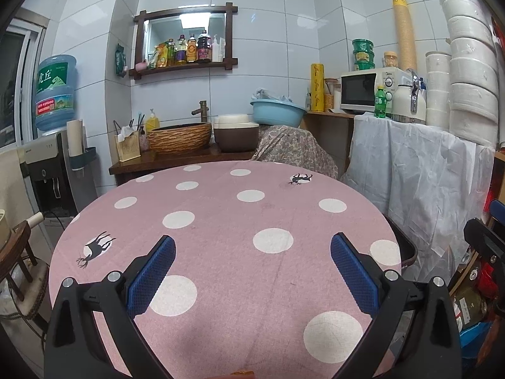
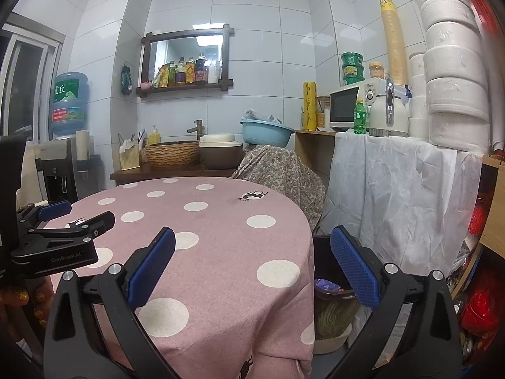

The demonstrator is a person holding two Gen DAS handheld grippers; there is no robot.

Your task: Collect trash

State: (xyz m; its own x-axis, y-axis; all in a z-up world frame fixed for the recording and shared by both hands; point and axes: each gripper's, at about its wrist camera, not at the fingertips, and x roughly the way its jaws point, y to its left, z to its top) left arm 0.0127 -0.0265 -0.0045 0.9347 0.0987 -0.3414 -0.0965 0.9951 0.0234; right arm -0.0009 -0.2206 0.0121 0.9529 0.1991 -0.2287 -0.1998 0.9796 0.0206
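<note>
A round table with a pink polka-dot cloth fills the left wrist view and also shows in the right wrist view. No loose trash shows on it. My left gripper is open and empty above the table's near side. My right gripper is open and empty over the table's right edge. A dark waste bin stands on the floor to the right of the table, with a purple wrapper inside. The left gripper also shows at the left of the right wrist view, open.
A counter behind the table holds a woven basin, a brown pot and a blue basin. A white-draped shelf with a microwave stands at right. A water dispenser stands at left.
</note>
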